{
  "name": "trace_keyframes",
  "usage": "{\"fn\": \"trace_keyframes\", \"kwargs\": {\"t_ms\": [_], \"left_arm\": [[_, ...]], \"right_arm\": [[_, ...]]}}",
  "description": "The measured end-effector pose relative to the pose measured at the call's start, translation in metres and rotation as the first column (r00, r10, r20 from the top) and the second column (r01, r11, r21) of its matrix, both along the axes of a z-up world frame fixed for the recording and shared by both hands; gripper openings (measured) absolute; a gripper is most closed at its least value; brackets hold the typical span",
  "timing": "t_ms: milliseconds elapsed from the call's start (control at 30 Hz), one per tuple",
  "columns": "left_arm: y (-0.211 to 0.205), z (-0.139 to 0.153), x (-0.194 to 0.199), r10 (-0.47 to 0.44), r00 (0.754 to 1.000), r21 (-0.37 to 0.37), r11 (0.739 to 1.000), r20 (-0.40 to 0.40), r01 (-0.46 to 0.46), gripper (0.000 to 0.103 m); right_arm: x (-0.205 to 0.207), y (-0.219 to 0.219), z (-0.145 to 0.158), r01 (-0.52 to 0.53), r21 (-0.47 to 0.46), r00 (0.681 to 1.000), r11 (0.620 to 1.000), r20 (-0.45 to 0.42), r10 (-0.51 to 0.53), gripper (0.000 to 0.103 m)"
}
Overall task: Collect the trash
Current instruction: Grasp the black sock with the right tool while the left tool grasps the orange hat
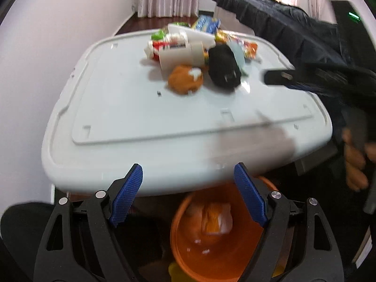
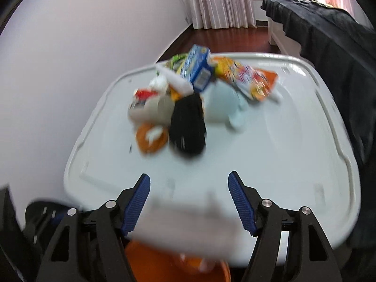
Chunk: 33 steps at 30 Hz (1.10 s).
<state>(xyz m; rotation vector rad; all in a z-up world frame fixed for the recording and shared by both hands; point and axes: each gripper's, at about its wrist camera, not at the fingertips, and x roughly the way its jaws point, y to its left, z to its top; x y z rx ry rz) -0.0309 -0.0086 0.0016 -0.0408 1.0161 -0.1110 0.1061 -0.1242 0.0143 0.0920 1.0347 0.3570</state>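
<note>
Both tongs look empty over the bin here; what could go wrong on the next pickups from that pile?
The trash pile is heaped tightly: grabbing the black item could drag the orange crumpled piece or wrappers toward the white table's edge. The orange bin sits partly tucked under the table, so a drop may miss. Both views are blurred, so aim may suffer.

This place looks like a room in a home, probably a bedroom. A white plastic table (image 2: 293,155) stands on a dark red wooden floor (image 2: 225,38). Behind the table, pale pink curtains (image 2: 223,2) hang down to the floor, and bright daylight comes through them. To the left of the table there is a plain white wall (image 2: 70,58). To its right, a dark cloth (image 2: 329,37) covers a piece of white furniture.
</note>
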Motion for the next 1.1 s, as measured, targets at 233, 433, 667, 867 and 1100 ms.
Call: {"fn": "trace_keyframes", "kwargs": {"t_ms": [233,433,667,867,1100], "left_arm": [[0.005,-0.007,0.014,0.013,0.999,0.023,1.000,0.031,-0.013,0.078],[0.010,-0.017,0.016,0.016,1.000,0.019,1.000,0.004,-0.016,0.078],[0.013,-0.014,0.028,0.042,0.999,-0.013,0.999,0.001,-0.042,0.078],[-0.002,-0.004,0.070,0.041,0.998,-0.003,0.999,0.045,-0.041,0.078],[-0.023,-0.021,0.128,0.046,0.996,0.042,0.998,0.082,-0.050,0.078]], "right_arm": [[0.068,0.033,-0.032,0.010,-0.035,0.999,0.999,-0.050,-0.012,0.068],[0.092,0.048,-0.056,-0.021,-0.051,0.995,0.998,-0.098,0.016,0.062],[0.078,0.033,-0.047,-0.031,0.046,0.992,0.998,-0.124,0.036,0.046],[0.021,-0.024,0.002,0.020,0.077,0.999,0.997,-0.028,-0.018,0.046],[-0.018,-0.076,-0.004,0.124,0.115,0.992,0.986,-0.014,-0.123,0.047]]}}
